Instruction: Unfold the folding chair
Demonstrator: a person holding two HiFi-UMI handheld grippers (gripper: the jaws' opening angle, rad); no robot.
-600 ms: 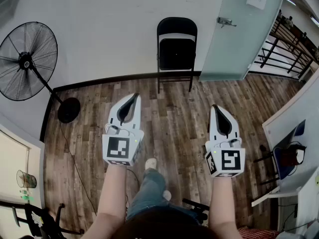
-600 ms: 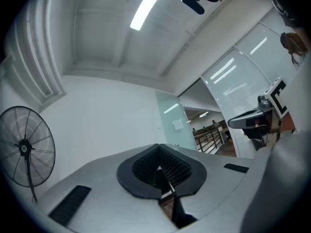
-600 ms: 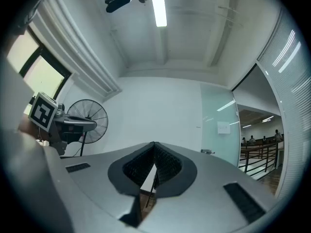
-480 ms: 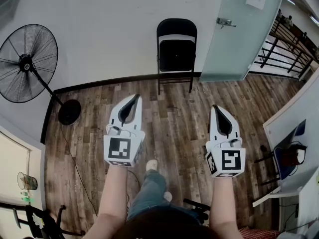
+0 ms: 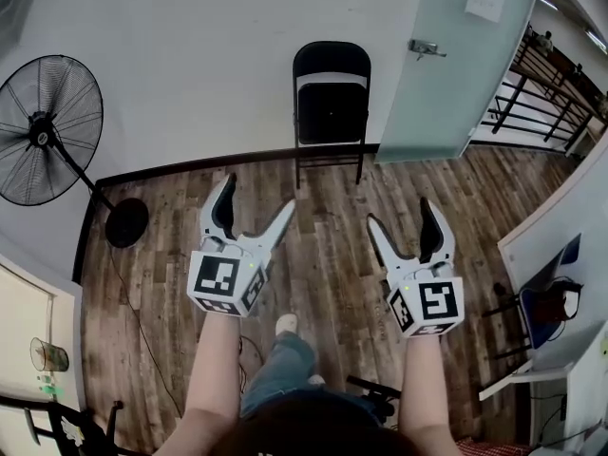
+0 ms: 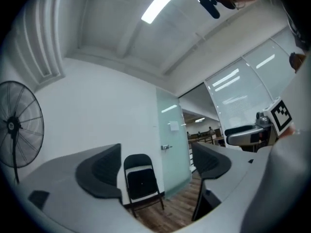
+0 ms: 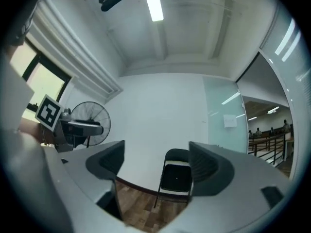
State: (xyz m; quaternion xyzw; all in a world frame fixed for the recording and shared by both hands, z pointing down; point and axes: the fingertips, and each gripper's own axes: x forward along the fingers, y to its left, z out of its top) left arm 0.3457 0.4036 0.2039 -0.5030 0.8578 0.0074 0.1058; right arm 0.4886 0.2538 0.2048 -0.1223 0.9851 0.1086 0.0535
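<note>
Far side: wall (image 5: 190, 74), door (image 5: 456, 65) at right, fan (image 5: 43, 136) at left. Between them, folded and upright against the wall: chair (image 5: 331, 103). Near, well apart from it: left gripper (image 5: 258, 198) and right gripper (image 5: 400, 214), jaws spread, holding nothing. Probable risks: slipping off the thin frame; tipping the chair by pulling on one side only.

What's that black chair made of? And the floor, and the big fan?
The chair looks like thin black-painted metal tube, judging by its slim frame and legs; its matte seat may be vinyl, too far to tell. The floor looks like wood or wood-look planks: brown grain, board lines. The fan seems black metal wire, from its thin-spoked cage.
</note>
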